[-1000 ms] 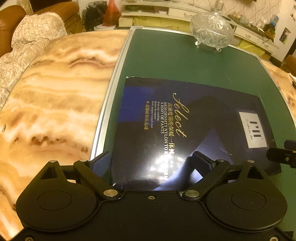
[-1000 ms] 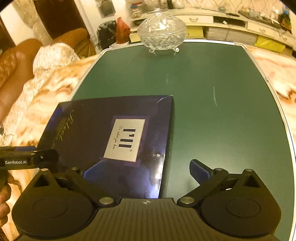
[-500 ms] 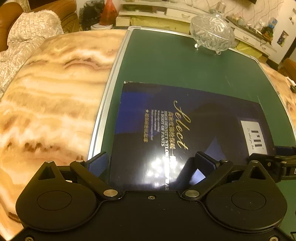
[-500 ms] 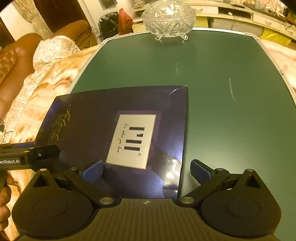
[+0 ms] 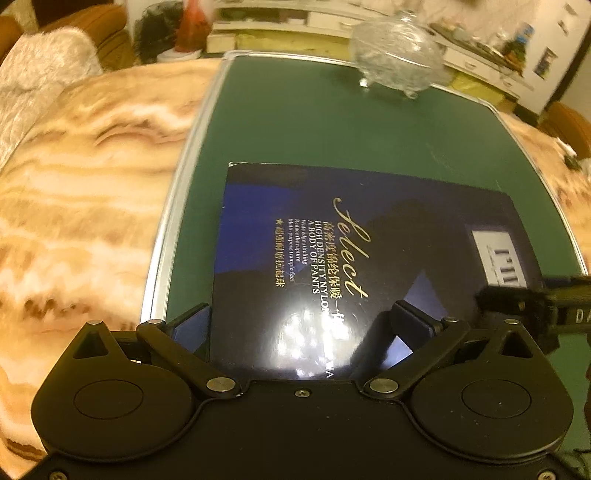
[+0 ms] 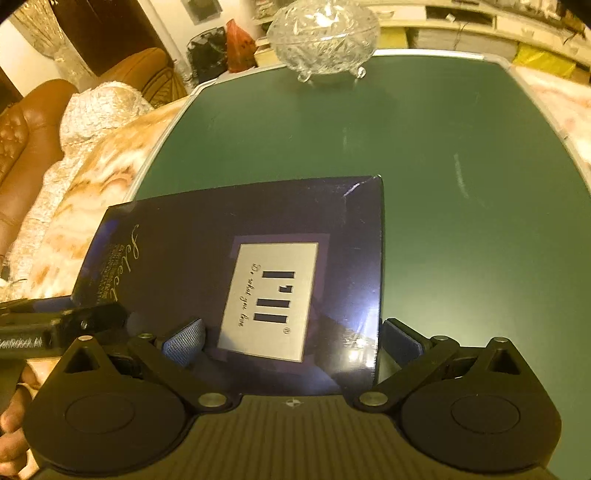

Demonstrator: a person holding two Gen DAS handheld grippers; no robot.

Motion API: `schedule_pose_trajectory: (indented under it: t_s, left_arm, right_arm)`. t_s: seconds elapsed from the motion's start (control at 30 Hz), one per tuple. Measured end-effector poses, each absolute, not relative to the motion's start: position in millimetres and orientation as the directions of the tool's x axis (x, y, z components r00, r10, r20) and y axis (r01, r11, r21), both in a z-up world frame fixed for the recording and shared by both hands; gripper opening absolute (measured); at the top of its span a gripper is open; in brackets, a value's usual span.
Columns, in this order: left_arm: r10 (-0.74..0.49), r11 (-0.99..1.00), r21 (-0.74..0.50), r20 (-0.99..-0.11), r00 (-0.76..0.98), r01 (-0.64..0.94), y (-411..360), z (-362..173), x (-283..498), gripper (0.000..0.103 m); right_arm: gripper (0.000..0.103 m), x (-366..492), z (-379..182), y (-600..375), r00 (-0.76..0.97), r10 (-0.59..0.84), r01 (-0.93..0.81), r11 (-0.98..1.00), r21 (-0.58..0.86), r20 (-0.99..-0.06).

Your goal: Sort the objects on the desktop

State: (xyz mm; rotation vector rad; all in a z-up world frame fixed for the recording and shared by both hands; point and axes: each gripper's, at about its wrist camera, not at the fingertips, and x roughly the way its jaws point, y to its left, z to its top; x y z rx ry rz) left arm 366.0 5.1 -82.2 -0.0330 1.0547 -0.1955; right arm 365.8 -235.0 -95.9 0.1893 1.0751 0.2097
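Green mat under dark box, both tools' fingers spread.

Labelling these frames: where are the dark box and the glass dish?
dark box (image 6: 295, 221): right wrist view, on its lid above the silver label.
glass dish (image 6: 323, 35): right wrist view, on its cut-glass body.

Past the box the green board lies bare up to the glass bowl at its far edge. The counter left of the board is bare. Both tongs crowd the box's near edge, side by side.
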Motion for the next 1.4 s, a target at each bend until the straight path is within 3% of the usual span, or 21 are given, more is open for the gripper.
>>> schedule_pose_trajectory:
  t_s: [0.43, 0.53, 0.7, 0.97, 1.03, 1.07, 1.1, 1.27, 1.4]
  left_arm:
    - [-0.166, 0.981, -0.093, -0.856, 0.489, 0.171, -7, -61, 353, 0.094]
    - [-0.160, 0.983, -0.095, -0.862, 0.482, 0.155, -3, -60, 354, 0.087]
    - [-0.150, 0.986, -0.097, -0.873, 0.464, 0.137, 3, -65, 356, 0.076]
    - [-0.181, 0.983, -0.144, -0.869, 0.460, 0.115, 15, -65, 355, 0.074]
    - [-0.181, 0.983, -0.145, -0.870, 0.459, 0.112, 16, -66, 353, 0.085]
    - [-0.178, 0.984, -0.143, -0.871, 0.458, 0.111, 16, -67, 351, 0.092]
    - [-0.175, 0.984, -0.138, -0.871, 0.458, 0.114, 16, -69, 349, 0.094]
    - [-0.178, 0.982, -0.127, -0.877, 0.445, 0.143, 12, -76, 339, 0.097]
    - [-0.194, 0.977, -0.132, -0.877, 0.440, 0.168, 3, -76, 334, 0.098]
  right_arm:
    - [0.094, 342, -71, -252, 0.516, 0.213, -0.105, 0.977, 0.185, -0.830]
    - [0.088, 341, -68, -254, 0.515, 0.204, -0.099, 0.979, 0.178, -0.833]
    - [0.066, 342, -69, -259, 0.503, 0.188, -0.084, 0.982, 0.169, -0.844]
    - [0.059, 343, -73, -273, 0.504, 0.230, -0.054, 0.970, 0.236, -0.832]
    - [0.060, 344, -75, -276, 0.501, 0.245, -0.039, 0.965, 0.260, -0.830]
    - [0.066, 345, -76, -278, 0.494, 0.256, -0.031, 0.960, 0.277, -0.831]
    - [0.075, 345, -78, -278, 0.488, 0.265, -0.028, 0.957, 0.288, -0.832]
    - [0.097, 341, -85, -272, 0.466, 0.282, -0.039, 0.953, 0.299, -0.838]
    - [0.100, 335, -89, -262, 0.455, 0.287, -0.071, 0.955, 0.287, -0.843]
